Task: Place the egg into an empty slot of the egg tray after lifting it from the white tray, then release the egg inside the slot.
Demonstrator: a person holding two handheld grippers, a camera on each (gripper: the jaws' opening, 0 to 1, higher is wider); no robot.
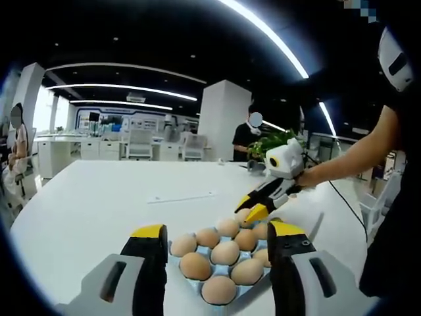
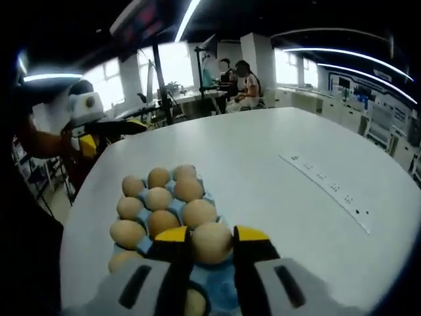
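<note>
A blue egg tray with several brown eggs lies on the white table, just ahead of my left gripper, whose jaws stand wide apart and open with nothing held. My right gripper comes in from the right over the tray's far side, shut on a brown egg. In the right gripper view that egg sits between the yellow tips of my right gripper, low over the near edge of the egg tray. My left gripper shows at the far left, beyond the tray.
A long paper strip lies on the table to the right of the tray. The person's arm reaches in from the right. People sit at desks in the back. A potted plant stands at the table's far edge.
</note>
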